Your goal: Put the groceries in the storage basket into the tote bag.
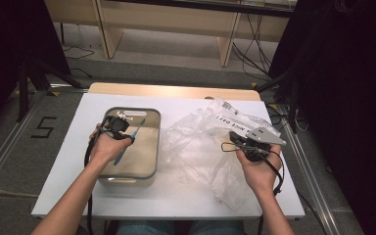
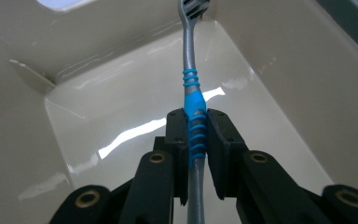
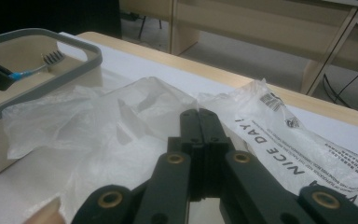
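A white-topped table [image 1: 176,196] on a grey floor carries a crumpled clear plastic bag [image 1: 200,142] and a beige grey-rimmed tub [image 1: 152,147], over which the left gripper [image 2: 196,126] clamps a blue-and-grey toothbrush [image 2: 189,70], while the right gripper [image 3: 199,126], jaws together, hovers above the bag.

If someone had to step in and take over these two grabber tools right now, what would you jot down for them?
Left gripper: shut on the toothbrush, gripping its blue ribbed handle, held over the inside of the beige bin.
Right gripper: jaws shut, holding nothing I can see, over the clear plastic bag lying crumpled beside the bin.
Done: toothbrush is at the bin.
Left: probably release it inside; the bag's part is unclear.
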